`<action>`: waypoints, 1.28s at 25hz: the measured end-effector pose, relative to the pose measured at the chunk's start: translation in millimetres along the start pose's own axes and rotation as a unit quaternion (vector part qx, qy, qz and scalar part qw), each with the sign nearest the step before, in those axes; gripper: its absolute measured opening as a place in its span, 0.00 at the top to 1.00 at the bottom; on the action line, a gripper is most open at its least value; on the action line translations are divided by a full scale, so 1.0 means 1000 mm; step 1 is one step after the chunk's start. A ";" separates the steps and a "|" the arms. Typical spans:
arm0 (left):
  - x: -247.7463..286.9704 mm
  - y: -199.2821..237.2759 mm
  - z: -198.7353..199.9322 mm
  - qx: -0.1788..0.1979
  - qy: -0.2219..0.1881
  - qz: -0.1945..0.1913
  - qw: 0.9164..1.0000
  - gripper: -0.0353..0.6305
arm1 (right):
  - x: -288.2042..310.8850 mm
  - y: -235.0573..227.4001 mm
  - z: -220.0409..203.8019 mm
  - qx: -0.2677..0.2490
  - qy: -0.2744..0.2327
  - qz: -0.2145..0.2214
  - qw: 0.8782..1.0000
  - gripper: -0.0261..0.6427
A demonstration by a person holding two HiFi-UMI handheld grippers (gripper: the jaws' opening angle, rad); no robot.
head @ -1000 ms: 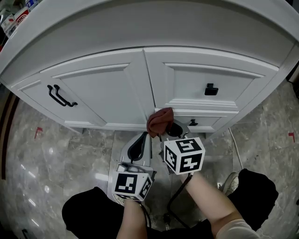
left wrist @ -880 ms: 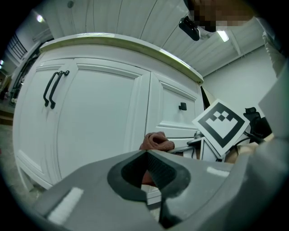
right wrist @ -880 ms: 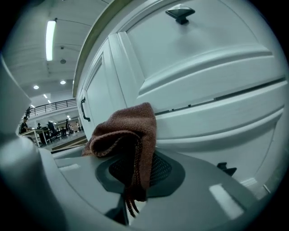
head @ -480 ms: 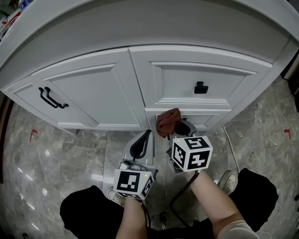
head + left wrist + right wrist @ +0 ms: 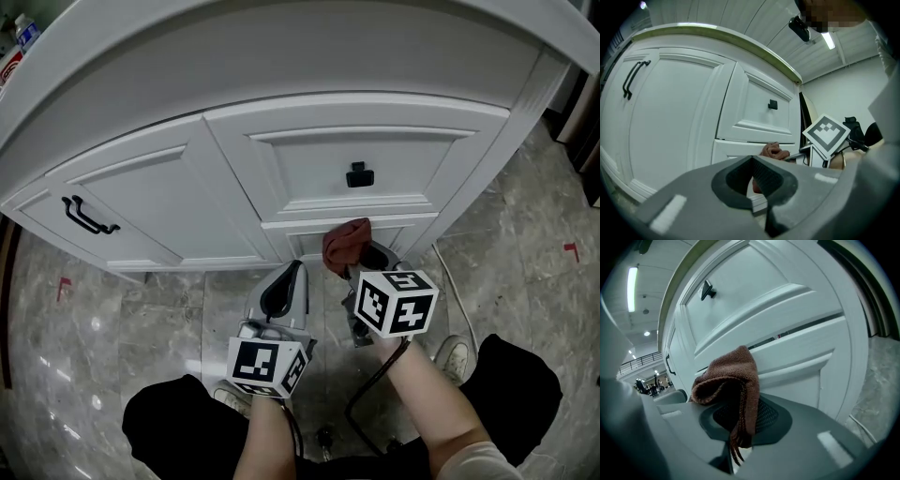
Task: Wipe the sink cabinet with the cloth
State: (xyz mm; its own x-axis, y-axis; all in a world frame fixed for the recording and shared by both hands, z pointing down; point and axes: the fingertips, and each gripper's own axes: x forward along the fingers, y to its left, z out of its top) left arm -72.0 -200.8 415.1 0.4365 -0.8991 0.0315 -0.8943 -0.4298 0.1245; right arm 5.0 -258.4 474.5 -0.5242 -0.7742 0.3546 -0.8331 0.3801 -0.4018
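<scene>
The right hand-held gripper [image 5: 740, 425] is clamped on a bunched brown cloth [image 5: 733, 376], which appears to press against the lower drawer front [image 5: 309, 236] of the white sink cabinet [image 5: 178, 187]. The left hand-held gripper [image 5: 752, 180] hangs closed and empty beside it. My worry: the drawer's raised moulding could snag the cloth and drag it from the 2 jaws.

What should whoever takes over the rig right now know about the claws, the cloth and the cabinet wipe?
Right claw: shut on the cloth, held up at the lower drawer, below the knob.
Left claw: shut, empty, low beside the right one, clear of the cabinet.
Done: cannot tell which parts are wiped; no marks show.
Left: probably wipe across the drawers and door with the same grip.
</scene>
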 end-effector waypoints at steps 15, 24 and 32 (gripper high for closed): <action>0.032 -0.044 -0.010 -0.005 0.010 -0.041 0.999 0.95 | -0.040 -0.057 0.020 -0.006 -0.019 -0.072 0.997 0.84; 0.040 -0.060 -0.027 -0.003 0.030 -0.056 0.998 0.95 | -0.068 -0.096 0.030 0.009 -0.034 -0.113 0.993 0.84; 0.023 -0.036 -0.038 0.003 0.041 -0.034 0.999 0.95 | -0.073 -0.076 0.030 -0.041 -0.058 -0.126 0.989 0.84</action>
State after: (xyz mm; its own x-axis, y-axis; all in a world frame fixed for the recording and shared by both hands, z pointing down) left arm -25.8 -202.4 448.8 0.5034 -0.8577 0.1044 -0.8624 -0.4912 0.1224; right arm 112.3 -245.7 453.6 -0.2782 -0.9006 0.3340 -0.9488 0.2035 -0.2417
